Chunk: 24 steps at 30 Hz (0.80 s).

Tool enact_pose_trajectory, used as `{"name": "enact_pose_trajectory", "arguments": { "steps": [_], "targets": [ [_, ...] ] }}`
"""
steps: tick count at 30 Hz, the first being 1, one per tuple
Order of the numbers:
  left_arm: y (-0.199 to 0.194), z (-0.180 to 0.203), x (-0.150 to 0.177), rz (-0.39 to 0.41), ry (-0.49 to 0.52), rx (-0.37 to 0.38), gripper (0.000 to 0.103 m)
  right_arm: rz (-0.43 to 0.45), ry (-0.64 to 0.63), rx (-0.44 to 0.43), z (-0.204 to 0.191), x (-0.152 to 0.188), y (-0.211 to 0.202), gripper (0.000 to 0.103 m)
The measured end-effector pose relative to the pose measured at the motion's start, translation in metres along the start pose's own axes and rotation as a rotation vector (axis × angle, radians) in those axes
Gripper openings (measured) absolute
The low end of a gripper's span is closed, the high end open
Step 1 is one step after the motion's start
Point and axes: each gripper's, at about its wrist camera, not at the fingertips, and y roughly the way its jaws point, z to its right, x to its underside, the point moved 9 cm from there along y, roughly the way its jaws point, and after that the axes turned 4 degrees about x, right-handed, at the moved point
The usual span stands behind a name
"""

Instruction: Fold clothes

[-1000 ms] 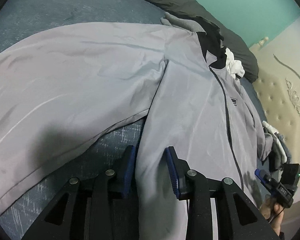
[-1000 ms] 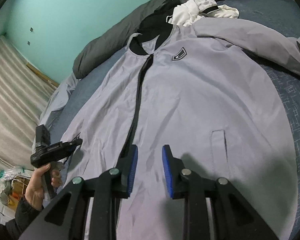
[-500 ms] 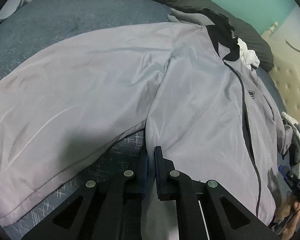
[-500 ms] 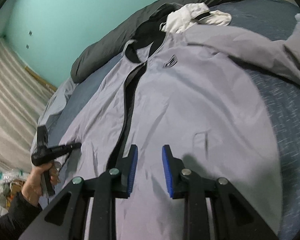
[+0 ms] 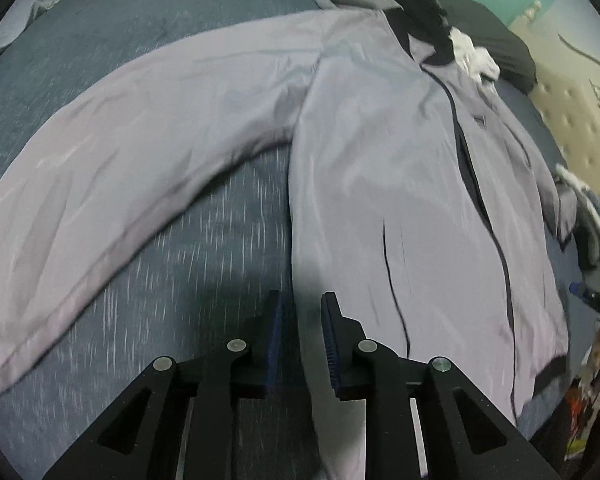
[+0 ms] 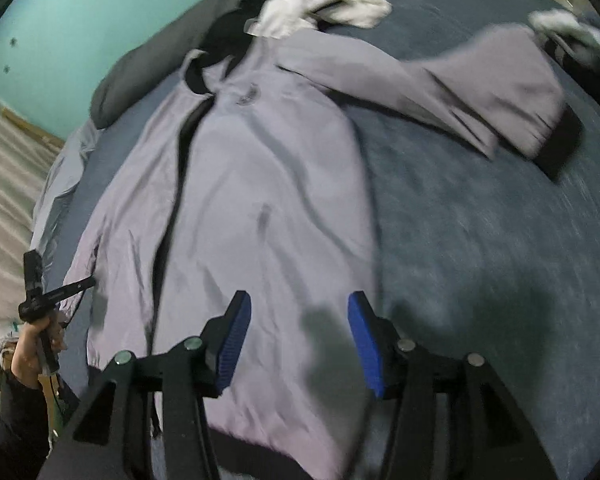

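Grey jacket [image 5: 400, 168] lies face up and spread flat on the blue bed cover [image 5: 188, 248], zip running down the middle, black collar toward the dark pillow [image 6: 148, 72] at the head of the bed. Left-wrist view: one sleeve [image 5: 148, 136] stretches out flat to the left across the cover. Left claw [image 5: 300, 332] hangs over the jacket's side seam near the hem; its jaws have just been opening and stand at a narrow gap, the seam edge running up between them, pads not seen pressing on it. Picture blurred. At far right of this view, the tip of the other tool shows at the bed edge. Right-wrist view: at far left, a hand [image 6: 36, 340] grips the left tool's handle beside the jacket. Right claw [image 6: 298, 336] sits above the lower front panel near the black hem band; its jaws have just been opening and stand wide, cloth below, nothing gripped. The other sleeve [image 6: 480, 80] lies out to the right, black cuff [image 6: 560, 144] on the cover. White garment [image 6: 312, 8] lies by the collar.
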Motion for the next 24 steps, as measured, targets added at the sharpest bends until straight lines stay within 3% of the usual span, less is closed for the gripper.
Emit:
{"name": "enact_pose_trajectory", "arguments": {
  "steps": [7,14,16,18,24],
  "targets": [
    [-0.009,0.017,0.037,-0.074,0.041,0.013,0.022,-0.099,0.054,-0.006,0.022,0.055,-0.011,0.052],
    [-0.006,0.032,0.067,-0.139,0.061,0.042,0.031,-0.174,0.079,-0.043,0.021,0.095,-0.006,0.051],
    [-0.006,0.029,0.071,-0.149,0.050,0.043,0.031,-0.197,0.079,-0.061,0.017,0.102,-0.002,0.044],
    [-0.005,0.028,0.076,-0.162,0.044,0.044,0.031,-0.214,0.073,-0.068,0.014,0.107,0.001,0.026],
    [-0.001,0.028,0.095,-0.207,0.040,0.064,0.031,-0.189,0.068,-0.080,0.013,0.110,-0.005,0.014]
  ]
}}
